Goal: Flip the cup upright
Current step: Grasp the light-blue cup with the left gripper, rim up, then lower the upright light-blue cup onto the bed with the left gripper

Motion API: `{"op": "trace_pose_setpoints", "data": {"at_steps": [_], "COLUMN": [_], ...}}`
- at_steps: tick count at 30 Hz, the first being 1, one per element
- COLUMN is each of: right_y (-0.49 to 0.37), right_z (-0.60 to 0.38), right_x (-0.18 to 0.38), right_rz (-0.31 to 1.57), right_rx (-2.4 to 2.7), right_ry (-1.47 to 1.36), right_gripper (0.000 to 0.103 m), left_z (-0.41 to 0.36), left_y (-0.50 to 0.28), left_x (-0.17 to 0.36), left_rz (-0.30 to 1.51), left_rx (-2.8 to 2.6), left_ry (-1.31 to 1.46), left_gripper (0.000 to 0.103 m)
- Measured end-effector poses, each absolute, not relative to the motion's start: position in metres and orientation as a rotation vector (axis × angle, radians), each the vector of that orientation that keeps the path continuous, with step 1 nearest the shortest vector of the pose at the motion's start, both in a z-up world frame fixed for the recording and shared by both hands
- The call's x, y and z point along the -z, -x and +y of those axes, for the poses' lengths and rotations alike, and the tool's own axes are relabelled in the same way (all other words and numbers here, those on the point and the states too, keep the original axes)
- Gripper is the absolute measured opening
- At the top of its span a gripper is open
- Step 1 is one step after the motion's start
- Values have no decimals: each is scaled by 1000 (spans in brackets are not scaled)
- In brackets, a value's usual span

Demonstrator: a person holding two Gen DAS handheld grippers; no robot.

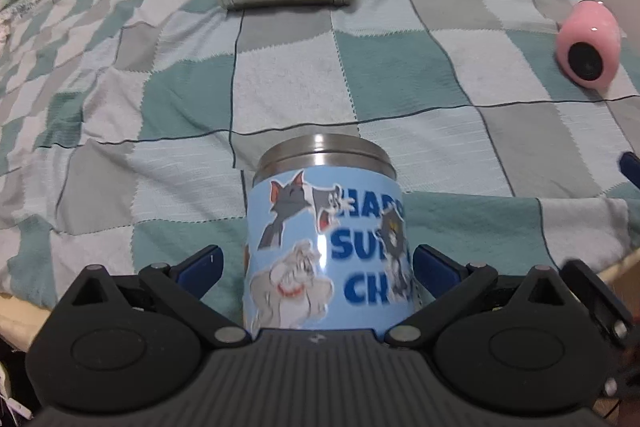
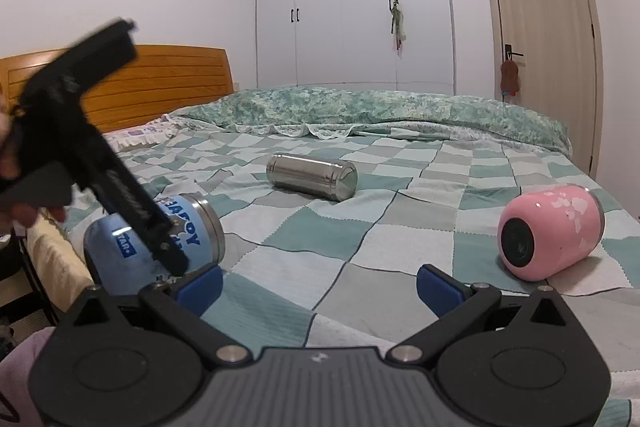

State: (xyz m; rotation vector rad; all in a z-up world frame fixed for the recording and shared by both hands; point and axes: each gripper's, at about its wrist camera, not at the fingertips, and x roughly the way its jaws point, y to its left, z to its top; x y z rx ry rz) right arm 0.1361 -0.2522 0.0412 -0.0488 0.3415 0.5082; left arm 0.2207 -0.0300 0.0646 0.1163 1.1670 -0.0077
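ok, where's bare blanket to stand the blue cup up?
Widest bare patch: checked blanket between blue cup, steel flask and pink cup. Another strip lies between flask and pink cup. Crowded at the near left edge, where the left gripper straddles the blue cup, jaws open beside the bed's edge.

left gripper (image 1: 316,269): matte black body, ribbed grey top plate, chunky blue finger pads (image 1: 200,265), silver pivot screws, round black bosses each side | right gripper (image 2: 320,281): same deal, black linkage arms, blue pads (image 2: 438,285), shiny screw heads, tiny white logo on the grey plate
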Motion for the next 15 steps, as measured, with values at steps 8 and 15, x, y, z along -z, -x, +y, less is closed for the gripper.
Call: {"op": "trace_pose_setpoints", "data": {"at_steps": [8,15], "right_y": [-136,-136], "right_z": [-250,-242], "right_x": [-43,-43], "right_rz": [352,364], "right_rx": [-492,-498], "right_ry": [72,97], "right_gripper": [103,103], "left_z": [-14,-2], "left_y": [-220,-204], "left_x": [-50,-55], "left_rz": [1203,1104], "left_rx": [78,110], "left_ry": [7,53], "left_gripper": [84,84]}}
